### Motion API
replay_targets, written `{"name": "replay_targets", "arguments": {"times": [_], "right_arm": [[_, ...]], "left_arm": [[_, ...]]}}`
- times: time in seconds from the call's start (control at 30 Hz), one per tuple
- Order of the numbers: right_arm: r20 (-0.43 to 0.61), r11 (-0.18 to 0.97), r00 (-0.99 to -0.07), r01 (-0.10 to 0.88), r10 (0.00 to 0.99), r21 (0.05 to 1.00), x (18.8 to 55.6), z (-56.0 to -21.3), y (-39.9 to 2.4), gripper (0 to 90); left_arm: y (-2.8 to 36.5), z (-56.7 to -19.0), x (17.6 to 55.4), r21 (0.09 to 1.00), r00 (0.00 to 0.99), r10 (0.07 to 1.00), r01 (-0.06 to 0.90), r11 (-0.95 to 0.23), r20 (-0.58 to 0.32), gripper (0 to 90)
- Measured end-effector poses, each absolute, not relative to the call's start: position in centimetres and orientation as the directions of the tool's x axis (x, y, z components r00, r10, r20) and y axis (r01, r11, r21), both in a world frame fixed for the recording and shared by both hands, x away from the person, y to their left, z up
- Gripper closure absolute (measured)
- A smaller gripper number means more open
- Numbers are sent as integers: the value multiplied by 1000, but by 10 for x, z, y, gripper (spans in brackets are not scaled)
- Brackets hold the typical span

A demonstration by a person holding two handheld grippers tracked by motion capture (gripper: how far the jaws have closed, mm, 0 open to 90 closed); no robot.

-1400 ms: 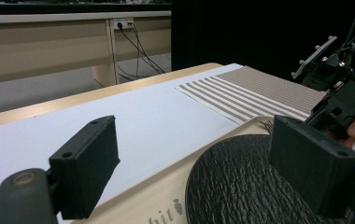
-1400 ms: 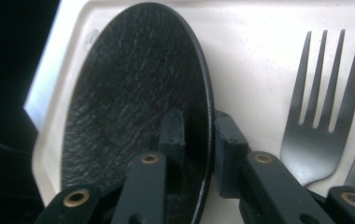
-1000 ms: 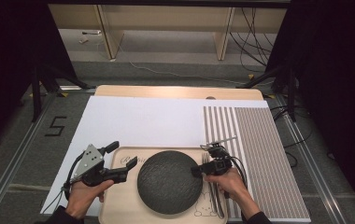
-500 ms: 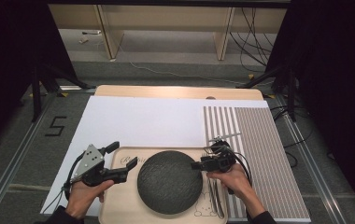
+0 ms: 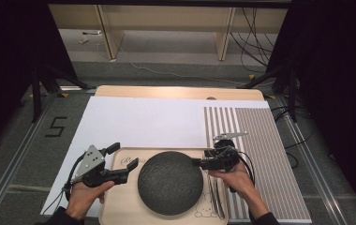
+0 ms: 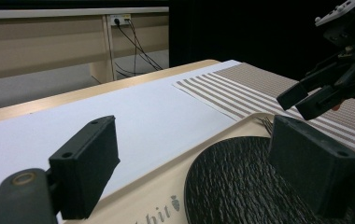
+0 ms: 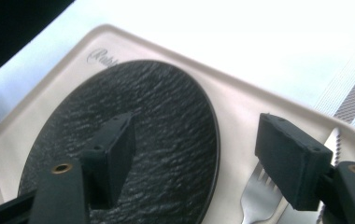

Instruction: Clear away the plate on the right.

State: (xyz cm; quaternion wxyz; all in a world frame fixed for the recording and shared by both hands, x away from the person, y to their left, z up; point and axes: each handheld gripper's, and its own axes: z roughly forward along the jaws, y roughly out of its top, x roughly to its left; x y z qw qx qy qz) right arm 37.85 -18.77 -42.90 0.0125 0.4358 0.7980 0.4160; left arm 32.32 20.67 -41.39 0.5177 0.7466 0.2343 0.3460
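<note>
I see one dark plate on the tray, hiding part of its lettering. Right of the plate lie a fork and knife (both cut off). My right gripper has just been opening, nothing between; the left gripper gapes empty.

You had open room across the white sheet and the striped mat beyond the tray. On the tray, the dark plate took the middle, with the fork and knife crowding the strip along its right rim.
</note>
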Motion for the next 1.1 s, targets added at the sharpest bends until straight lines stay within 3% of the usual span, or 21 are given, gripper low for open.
{"name": "replay_targets", "arguments": {"times": [0.4,1.1], "right_arm": [[329,200,-601,646,728,737,375,-414,-200,167],[288,164,-609,578,739,800,365,-396,-214,132]], "left_arm": [[206,-414,323,935,652,708,-7,-355,273,157],[206,-414,323,935,655,705,-5,-355,272,157]]}}
